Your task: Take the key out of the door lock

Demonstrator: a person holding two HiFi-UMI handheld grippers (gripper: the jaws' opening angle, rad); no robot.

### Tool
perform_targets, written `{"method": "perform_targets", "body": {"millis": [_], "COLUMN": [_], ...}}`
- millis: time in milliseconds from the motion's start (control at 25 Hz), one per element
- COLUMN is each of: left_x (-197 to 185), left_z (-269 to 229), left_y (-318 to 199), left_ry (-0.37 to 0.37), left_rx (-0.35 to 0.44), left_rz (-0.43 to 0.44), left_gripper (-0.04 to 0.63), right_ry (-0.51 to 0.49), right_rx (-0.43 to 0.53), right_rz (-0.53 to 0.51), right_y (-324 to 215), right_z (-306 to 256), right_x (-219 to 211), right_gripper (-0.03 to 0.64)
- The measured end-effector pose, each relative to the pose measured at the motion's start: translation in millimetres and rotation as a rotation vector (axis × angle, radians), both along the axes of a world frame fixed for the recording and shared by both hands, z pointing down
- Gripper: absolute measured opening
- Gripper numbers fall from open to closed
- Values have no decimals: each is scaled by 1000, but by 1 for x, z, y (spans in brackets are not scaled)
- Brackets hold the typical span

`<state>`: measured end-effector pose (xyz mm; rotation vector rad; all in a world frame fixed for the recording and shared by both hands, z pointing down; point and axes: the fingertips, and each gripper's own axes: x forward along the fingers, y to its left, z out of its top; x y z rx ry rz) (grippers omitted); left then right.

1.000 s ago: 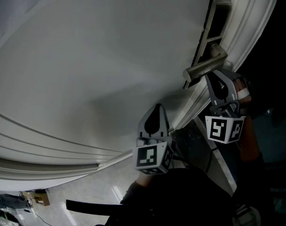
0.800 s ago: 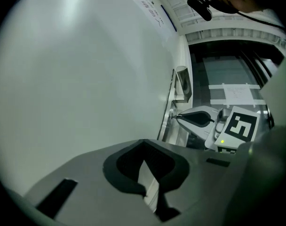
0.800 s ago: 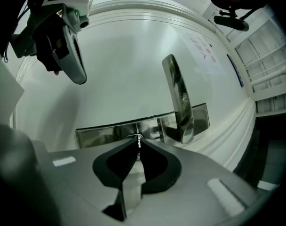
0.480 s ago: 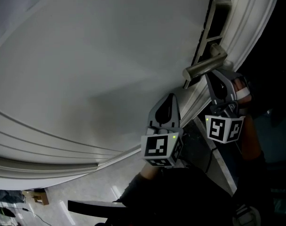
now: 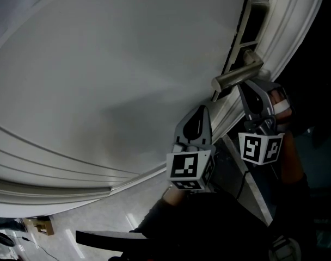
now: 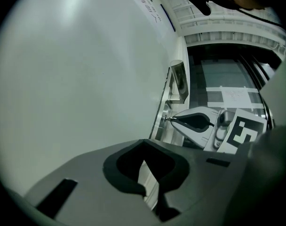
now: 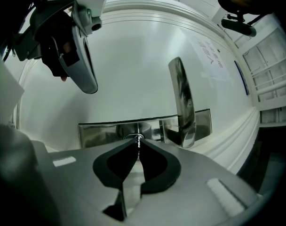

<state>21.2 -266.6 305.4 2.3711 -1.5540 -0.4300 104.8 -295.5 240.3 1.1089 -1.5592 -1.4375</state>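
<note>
In the right gripper view my right gripper [image 7: 139, 145] is shut on the thin metal key [image 7: 139, 140], which sticks out of the round lock [image 7: 133, 136] in the shiny lock plate [image 7: 105, 131], left of the lever handle [image 7: 182, 102]. The head view shows this gripper [image 5: 243, 89] just under the handle [image 5: 236, 77]; the key is hidden there. My left gripper [image 5: 200, 110] hovers shut and empty near the white door [image 5: 116, 75], lower left of the right one. In the left gripper view the left gripper [image 6: 143, 146] sees the right gripper [image 6: 173, 118] at the plate.
The door's raised moulding [image 5: 56, 173] curves along the lower left of the head view. The door's edge and frame [image 5: 288, 31] run along the right, with darkness beyond. A person's dark sleeve [image 5: 209, 227] fills the bottom.
My left gripper has moved right and slightly up, closer to the right gripper and the handle. The right gripper has stayed in place on the key.
</note>
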Motion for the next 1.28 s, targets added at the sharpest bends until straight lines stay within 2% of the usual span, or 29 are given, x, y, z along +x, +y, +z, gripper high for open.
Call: {"method": "perform_targets", "body": {"millis": [360, 1280], "left_x": [-4, 3], "left_z": [-1, -6], "left_y": [-1, -5], "left_ry": [31, 39], "left_rx": [-9, 25], "left_rz": [-17, 21], "left_gripper": [0, 0], "right_ry": [102, 172], "right_rx": [22, 28], "right_rz": [9, 16], "right_y": [1, 0], "right_z": [1, 2], "right_x": [0, 1], "right_gripper": [12, 11]}}
